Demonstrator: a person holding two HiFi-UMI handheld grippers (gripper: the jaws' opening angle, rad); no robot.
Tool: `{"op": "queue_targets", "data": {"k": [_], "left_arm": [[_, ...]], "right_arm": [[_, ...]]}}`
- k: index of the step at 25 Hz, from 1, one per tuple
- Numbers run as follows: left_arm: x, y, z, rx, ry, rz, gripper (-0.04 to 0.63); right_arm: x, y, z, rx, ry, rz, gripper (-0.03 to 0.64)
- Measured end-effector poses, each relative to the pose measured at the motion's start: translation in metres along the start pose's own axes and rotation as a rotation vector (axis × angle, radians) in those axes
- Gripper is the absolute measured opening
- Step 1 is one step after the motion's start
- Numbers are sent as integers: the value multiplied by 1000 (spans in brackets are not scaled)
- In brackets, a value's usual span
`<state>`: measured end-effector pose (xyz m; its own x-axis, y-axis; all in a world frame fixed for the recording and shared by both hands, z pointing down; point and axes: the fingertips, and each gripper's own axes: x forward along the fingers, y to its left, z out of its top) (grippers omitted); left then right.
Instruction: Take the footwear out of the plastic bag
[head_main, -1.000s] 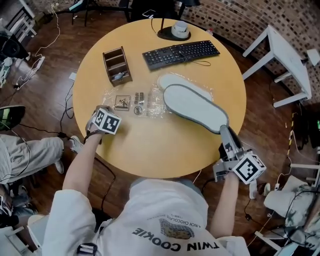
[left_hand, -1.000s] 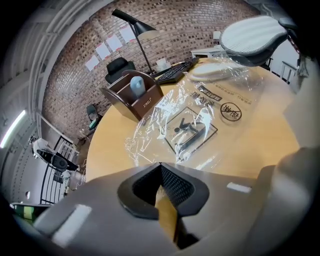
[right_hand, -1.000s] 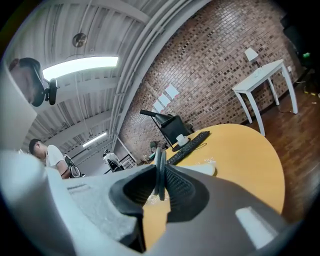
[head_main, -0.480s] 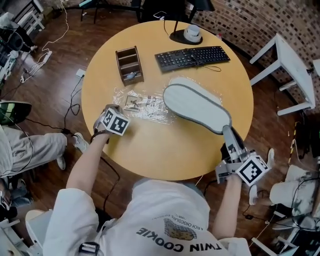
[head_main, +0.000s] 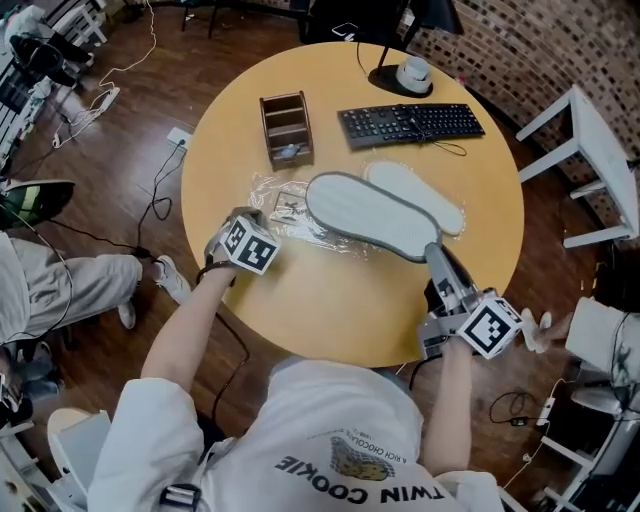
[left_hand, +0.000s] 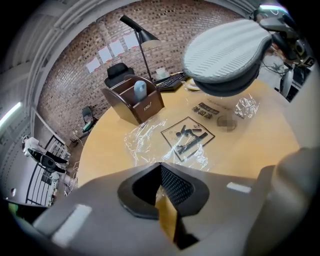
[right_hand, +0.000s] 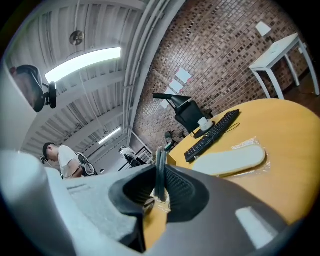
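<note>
Above the round wooden desk (head_main: 330, 310), we hold a flat grey slipper (head_main: 365, 212), its pale sole finely ribbed and rimmed in darker grey, with the right claw (head_main: 434, 254) clamped on its thin near edge. It hangs over the crinkly clear plastic bag (head_main: 272, 192) (printed with black marks), whose left edge the left claw (head_main: 236, 218) pinches, jaws together.

Two slippers (head_main: 370, 215) — one plastic bag (head_main: 275, 200), one keyboard (head_main: 410, 122), one organizer (head_main: 286, 128).
</note>
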<state>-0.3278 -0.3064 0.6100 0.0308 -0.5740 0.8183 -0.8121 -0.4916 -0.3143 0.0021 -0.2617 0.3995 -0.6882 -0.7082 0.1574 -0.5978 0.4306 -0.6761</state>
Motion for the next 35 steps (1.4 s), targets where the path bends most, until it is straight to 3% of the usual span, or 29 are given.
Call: {"op": "queue_targets", "data": {"k": [11,20,31,35], "left_arm": [[0,2,-1,-27,-43,-34,6],[-4,4,-3,-55,-73,-53,6],[-3,4,-2,-51,-81,-51,6],[-2,5,-1,-44,-79,-48,6]], "right_arm": [[71,11,-35,74,69,88,58],[98,7,-62,217,77,133,58],[108,-30,-92,216,132,67,58],[105,-48,-103,187,171,-49,61]]}}
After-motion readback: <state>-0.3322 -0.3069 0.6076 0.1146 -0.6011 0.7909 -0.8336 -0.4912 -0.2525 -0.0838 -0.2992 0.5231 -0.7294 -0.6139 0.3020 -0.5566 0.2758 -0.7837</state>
